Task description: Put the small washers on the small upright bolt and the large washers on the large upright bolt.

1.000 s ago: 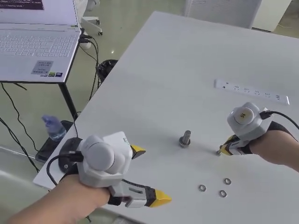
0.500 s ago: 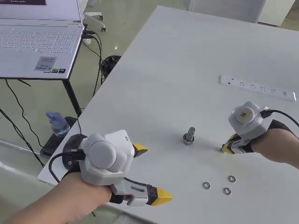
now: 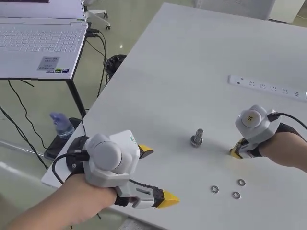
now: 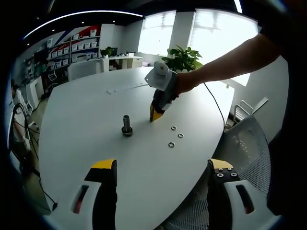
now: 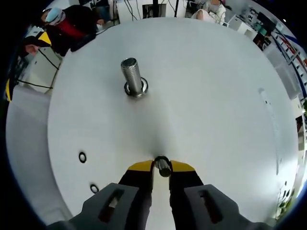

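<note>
The large bolt [image 3: 196,138] stands upright on the white table [image 3: 192,62], with a ring at its base; it is also in the left gripper view [image 4: 126,125] and the right gripper view [image 5: 133,76]. To its right, my right gripper [image 3: 236,153] points down at the table, shut on the small bolt [image 5: 162,166], which stands upright between the yellow fingertips. Three small washers [image 3: 215,189] [image 3: 241,182] [image 3: 235,195] lie flat near the front edge, below the right gripper. My left gripper [image 3: 157,175] hovers open and empty at the table's near left corner [image 4: 161,166].
A white power strip [image 3: 268,88] lies at the far right of the table. A laptop [image 3: 38,38] sits on a stand to the left, with cables and a blue bottle [image 3: 61,125] on the floor under it. The table edge runs close beneath my left gripper.
The head camera has shifted a little, so the whole picture has moved. Both grippers, the bolts and the washers keep their places.
</note>
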`<state>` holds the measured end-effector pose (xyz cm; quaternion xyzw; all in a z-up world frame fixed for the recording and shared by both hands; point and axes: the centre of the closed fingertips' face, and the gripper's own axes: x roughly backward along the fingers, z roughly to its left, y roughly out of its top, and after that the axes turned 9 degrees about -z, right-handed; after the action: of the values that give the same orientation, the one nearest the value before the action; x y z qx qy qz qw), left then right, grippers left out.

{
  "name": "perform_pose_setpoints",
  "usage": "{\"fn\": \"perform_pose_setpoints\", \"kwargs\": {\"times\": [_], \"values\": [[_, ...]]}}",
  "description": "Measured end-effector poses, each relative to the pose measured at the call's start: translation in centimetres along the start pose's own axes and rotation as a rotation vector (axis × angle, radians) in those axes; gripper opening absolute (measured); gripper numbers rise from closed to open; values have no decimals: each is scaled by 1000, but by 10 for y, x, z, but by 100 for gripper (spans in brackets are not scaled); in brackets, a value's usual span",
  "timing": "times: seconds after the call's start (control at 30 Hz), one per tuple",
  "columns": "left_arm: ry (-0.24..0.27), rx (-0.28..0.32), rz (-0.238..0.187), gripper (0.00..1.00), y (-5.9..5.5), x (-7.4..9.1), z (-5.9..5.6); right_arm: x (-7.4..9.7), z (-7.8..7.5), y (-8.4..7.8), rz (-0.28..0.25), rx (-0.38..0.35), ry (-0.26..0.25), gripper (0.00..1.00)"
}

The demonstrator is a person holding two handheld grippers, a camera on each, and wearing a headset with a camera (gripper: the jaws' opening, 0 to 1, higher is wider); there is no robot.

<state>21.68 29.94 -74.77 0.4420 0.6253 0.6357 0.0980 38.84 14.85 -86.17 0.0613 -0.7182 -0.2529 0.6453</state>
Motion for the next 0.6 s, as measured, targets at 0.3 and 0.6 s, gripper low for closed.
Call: {"fn": "perform_pose_setpoints", "kwargs": {"times": [0.3,0.6], "values": [[-2,4,-2,76,0,-2,0,1,1,-1,3,5,2,13],[-8,4,3,75,-1,-3,1,-1,1,0,-2,-5,3,13]]}}
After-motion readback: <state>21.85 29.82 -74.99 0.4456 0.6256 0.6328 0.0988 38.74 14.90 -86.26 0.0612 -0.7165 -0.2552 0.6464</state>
